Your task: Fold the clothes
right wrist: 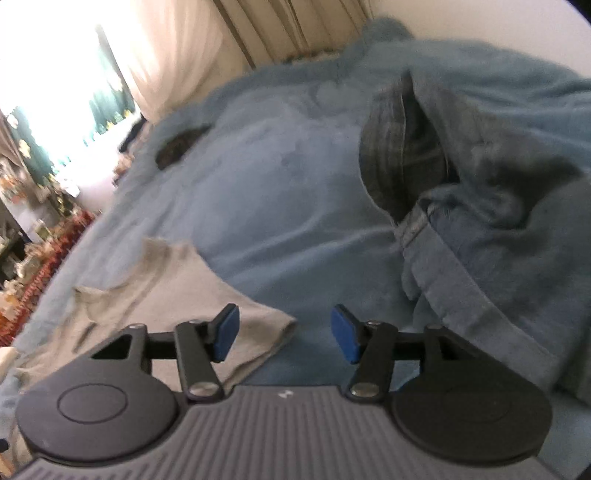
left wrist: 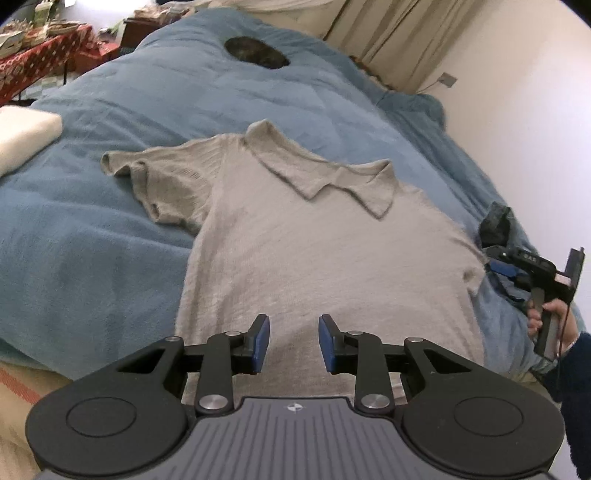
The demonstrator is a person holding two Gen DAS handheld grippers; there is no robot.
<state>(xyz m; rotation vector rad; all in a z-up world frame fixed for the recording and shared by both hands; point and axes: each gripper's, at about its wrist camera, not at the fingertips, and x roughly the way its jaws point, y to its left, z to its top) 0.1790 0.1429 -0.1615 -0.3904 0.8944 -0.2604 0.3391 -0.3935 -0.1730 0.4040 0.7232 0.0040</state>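
Note:
A grey short-sleeved polo shirt (left wrist: pixel 314 240) lies spread flat on the blue bed cover (left wrist: pixel 110 240), collar away from me. My left gripper (left wrist: pixel 293 343) hovers over the shirt's lower middle, jaws open, nothing between the blue pads. In the right wrist view one sleeve and side edge of the shirt (right wrist: pixel 192 291) lie at the lower left. My right gripper (right wrist: pixel 284 334) stands open above the shirt's edge and the blue cover, holding nothing. That right gripper (left wrist: pixel 506 266) also shows at the shirt's right side in the left wrist view, held by a hand (left wrist: pixel 550 314).
Blue jeans (right wrist: pixel 443 229) lie crumpled on the bed to the right of the shirt. A dark round patch (left wrist: pixel 256 51) sits far up the cover. A white pillow (left wrist: pixel 22 136) lies at the left. Curtains (left wrist: pixel 388 33) and a wall bound the far side; a red-clothed table (left wrist: pixel 40 59) stands beyond.

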